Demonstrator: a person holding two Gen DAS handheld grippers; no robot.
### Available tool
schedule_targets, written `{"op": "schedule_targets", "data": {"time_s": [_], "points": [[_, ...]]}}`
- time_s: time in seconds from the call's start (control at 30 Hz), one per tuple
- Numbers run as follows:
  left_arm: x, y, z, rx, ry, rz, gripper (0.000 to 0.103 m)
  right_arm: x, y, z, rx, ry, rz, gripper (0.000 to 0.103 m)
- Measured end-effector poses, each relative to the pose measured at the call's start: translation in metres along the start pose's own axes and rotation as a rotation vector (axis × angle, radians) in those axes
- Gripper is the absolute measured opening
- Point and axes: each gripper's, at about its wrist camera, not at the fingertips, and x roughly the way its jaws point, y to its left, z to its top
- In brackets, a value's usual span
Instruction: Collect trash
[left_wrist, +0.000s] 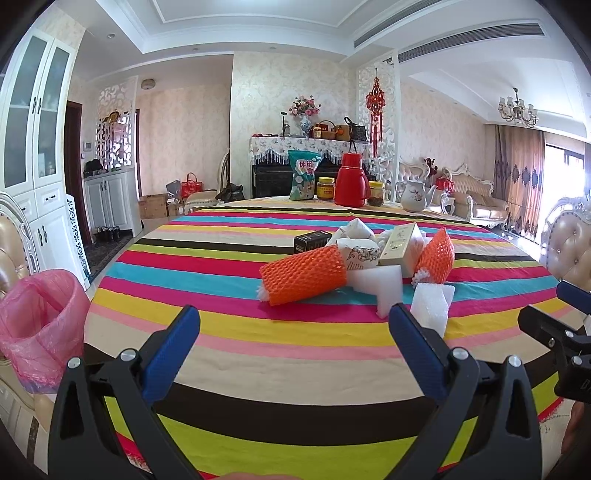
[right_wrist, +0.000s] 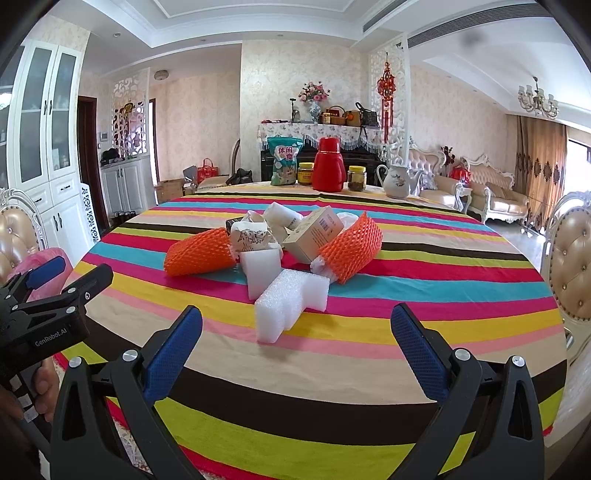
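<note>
A heap of trash lies mid-table: two orange foam nets (left_wrist: 304, 275) (right_wrist: 351, 245), white foam blocks (right_wrist: 291, 302) (left_wrist: 432, 308), a beige carton (right_wrist: 314, 232) (left_wrist: 400, 243), crumpled patterned paper (right_wrist: 251, 238) and a small black box (left_wrist: 312, 240). My left gripper (left_wrist: 295, 321) is open and empty, short of the left orange net. My right gripper (right_wrist: 297, 321) is open too, and the nearest white foam block lies just ahead of its fingers. A bin lined with a pink bag (left_wrist: 40, 325) stands off the table's left edge.
The striped round table (left_wrist: 258, 369) carries a red thermos (left_wrist: 351, 181), a snack bag (left_wrist: 303, 181), two jars (right_wrist: 306, 173) and a white jug (right_wrist: 397, 181) at its far side. Padded chairs (right_wrist: 572, 258) stand at both sides. A hand (right_wrist: 44, 380) holds the left gripper.
</note>
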Motion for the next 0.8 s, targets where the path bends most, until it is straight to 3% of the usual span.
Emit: {"op": "schedule_targets", "data": {"time_s": [0.8], "points": [[-0.0014,-0.0025,-0.0019,0.020,0.001,0.000,0.099,-0.0020,-0.0011,0.0011,0.008,-0.007,0.001,0.096]]}}
